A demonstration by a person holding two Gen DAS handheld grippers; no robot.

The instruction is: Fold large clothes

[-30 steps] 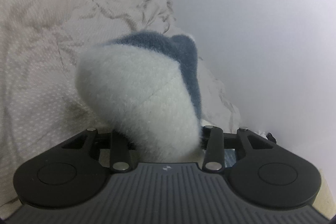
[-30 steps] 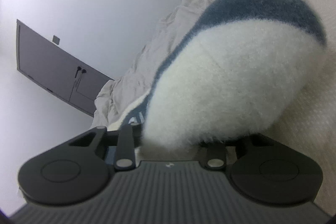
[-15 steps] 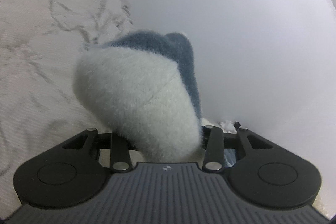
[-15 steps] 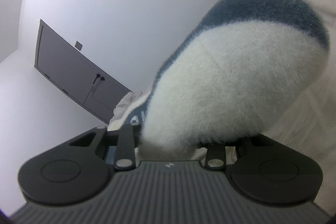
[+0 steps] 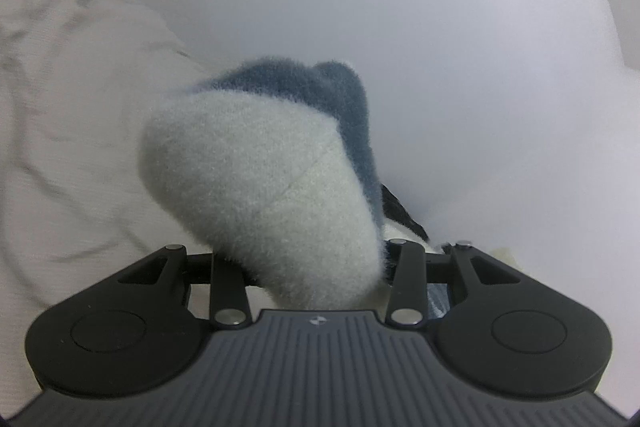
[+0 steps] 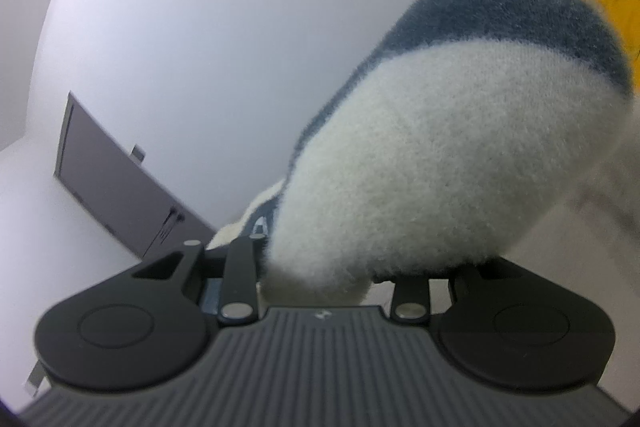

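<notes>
Nearest the left wrist camera, the left gripper [image 5: 316, 267] is clamped on a bunch of fuzzy fleece garment [image 5: 264, 195], cream-white with a slate-blue band along its top and far side; its fingers are buried in the pile, so only the black linkage bars either side of the bunch show. The fleece bulges up and away from the gripper body, hiding what lies straight ahead. Left of the fleece, a rumpled off-white bedsheet [image 5: 60, 115] spreads below and beyond it, blurred. Behind the fleece rises a plain pale wall [image 5: 440, 27]. In the right wrist view, the right gripper [image 6: 348, 275] likewise grips a thick fold of the same fleece garment [image 6: 460, 163], fingers hidden inside it. Right of and behind that fold sits a yellow cloth [image 6: 616, 15], with something black and white above it. Left of the fold, farther off, a grey wall panel [image 6: 112, 183] hangs on the white wall [image 6: 240, 27].
</notes>
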